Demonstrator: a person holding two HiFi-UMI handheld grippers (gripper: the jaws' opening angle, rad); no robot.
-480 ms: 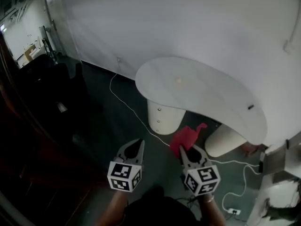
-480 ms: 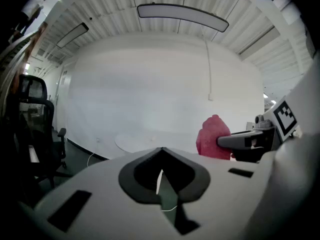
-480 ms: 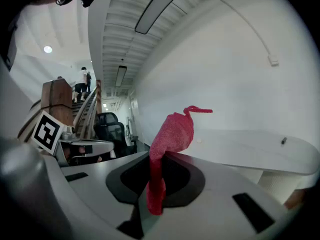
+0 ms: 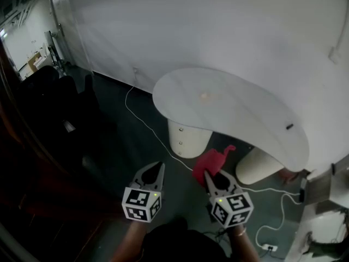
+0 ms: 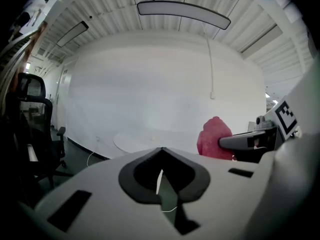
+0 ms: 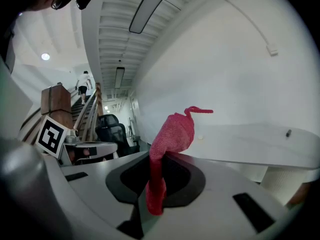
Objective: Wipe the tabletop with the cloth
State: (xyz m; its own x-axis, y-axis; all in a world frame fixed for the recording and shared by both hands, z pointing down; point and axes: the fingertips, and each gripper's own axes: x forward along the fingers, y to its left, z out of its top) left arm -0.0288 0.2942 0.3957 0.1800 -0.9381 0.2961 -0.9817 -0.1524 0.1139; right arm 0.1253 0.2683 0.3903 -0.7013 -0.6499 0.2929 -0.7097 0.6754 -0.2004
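**Cloth gripped, tabletop not yet reached**

We find the red cloth (image 4: 210,159) pinched in the right gripper (image 4: 209,174). Its jaws are pressed together on the cloth's lower part, and the rest stands bunched above the tips. The cloth is held in the air short of the near edge of the table (image 4: 229,111) and touches nothing but the gripper. The left gripper (image 4: 158,167) is also short of that edge, well apart from the cloth. Its jaws are pressed together on nothing.

Compared with half a second ago, little has changed. Both grippers and the cloth sit slightly further left in the head view, and the gap to the table looks about as it was. We judge that wiping has not begun and that the cloth must still be carried over the tabletop.

On the table we note a small dark object (image 4: 289,126) near its right end and a faint spot (image 4: 204,95) toward the middle; we cannot identify either. Beneath the table stand two pale pedestals (image 4: 188,138). A white cable (image 4: 146,121) runs over the floor to the table's left. We find no containers in any view.
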